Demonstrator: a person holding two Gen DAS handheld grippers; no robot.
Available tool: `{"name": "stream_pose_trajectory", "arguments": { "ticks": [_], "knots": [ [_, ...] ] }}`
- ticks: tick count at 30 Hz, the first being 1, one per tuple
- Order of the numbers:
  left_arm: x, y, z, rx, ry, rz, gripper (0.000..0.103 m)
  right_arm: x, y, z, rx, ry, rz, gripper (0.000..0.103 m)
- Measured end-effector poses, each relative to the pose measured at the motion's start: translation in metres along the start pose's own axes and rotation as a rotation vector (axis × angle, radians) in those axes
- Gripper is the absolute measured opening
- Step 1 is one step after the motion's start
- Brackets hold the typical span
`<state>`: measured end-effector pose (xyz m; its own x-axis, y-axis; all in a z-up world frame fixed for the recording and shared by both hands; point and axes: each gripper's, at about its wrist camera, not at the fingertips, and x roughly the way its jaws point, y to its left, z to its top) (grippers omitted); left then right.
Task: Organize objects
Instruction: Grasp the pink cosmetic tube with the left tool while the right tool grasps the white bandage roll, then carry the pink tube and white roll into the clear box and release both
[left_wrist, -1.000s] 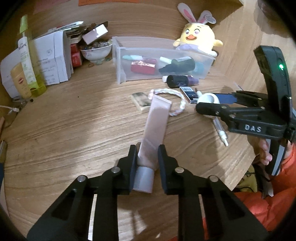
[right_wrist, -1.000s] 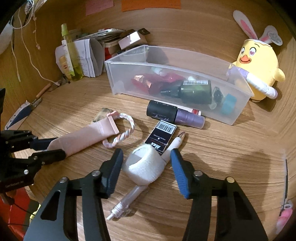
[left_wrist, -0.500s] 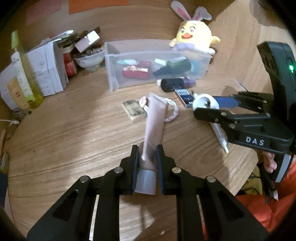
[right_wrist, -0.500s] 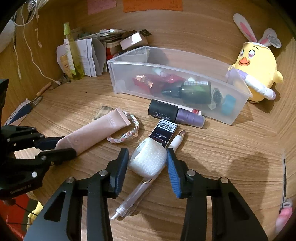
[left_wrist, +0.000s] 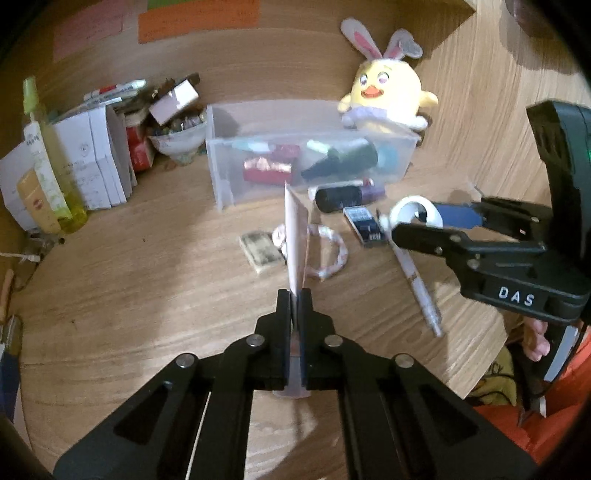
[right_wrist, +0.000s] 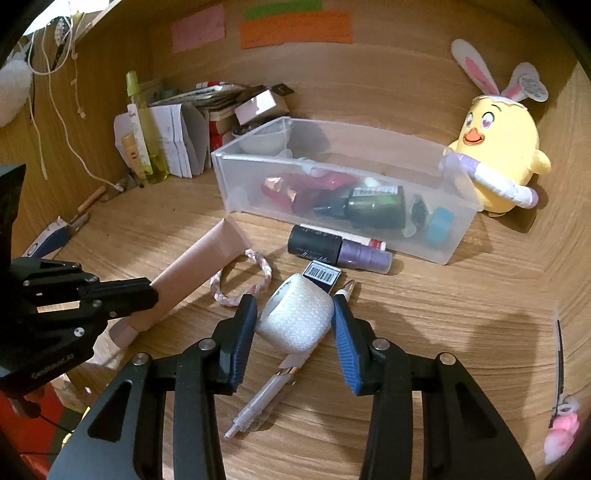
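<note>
Left tongs (left_wrist: 294, 295): clamped flat on the cap end of the pink tube (left_wrist: 295, 236); a second ago open around it, now pinched tight.
Pink tube: tail end tipped up off the desk (left_wrist: 147, 295), pointing toward the clear bin (left_wrist: 221, 177); lay flat a second ago.
Meaning for the task: pickup looks done, carry to the bin likely next.
Right tongs (right_wrist: 294, 317): part open, pads against both sides of the white tape roll (right_wrist: 295, 317); drawn in from a wider gap a second ago.
White tape roll: over the pen (right_wrist: 266, 391), beside the barcode box (right_wrist: 321, 275); lifted or resting, cannot tell.
Clear bin: already holding a dark bottle (right_wrist: 373, 206) and a red packet (right_wrist: 295, 188).
Left on the desk: braided band (right_wrist: 240, 277), black and purple tube (right_wrist: 340, 253).
</note>
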<state>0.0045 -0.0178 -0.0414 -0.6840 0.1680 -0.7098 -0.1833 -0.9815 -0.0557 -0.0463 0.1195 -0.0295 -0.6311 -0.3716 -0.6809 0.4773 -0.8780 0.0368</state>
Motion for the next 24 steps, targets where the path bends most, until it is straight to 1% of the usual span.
{"name": "stream_pose_trajectory", "arguments": {
  "ticks": [11, 17, 24],
  "knots": [
    [-0.021, 0.0, 0.04, -0.021, -0.117, -0.01, 0.002, -0.016, -0.013, 0.022, 0.023, -0.079, -0.013, 0.038],
    [-0.026, 0.002, 0.06, -0.029, -0.158, -0.008, 0.002, -0.02, -0.024, 0.038, 0.028, -0.12, -0.02, 0.038],
    [-0.024, 0.002, 0.082, -0.03, -0.184, -0.002, 0.002, -0.021, -0.04, 0.053, 0.04, -0.153, -0.026, 0.038]
  ]
}}
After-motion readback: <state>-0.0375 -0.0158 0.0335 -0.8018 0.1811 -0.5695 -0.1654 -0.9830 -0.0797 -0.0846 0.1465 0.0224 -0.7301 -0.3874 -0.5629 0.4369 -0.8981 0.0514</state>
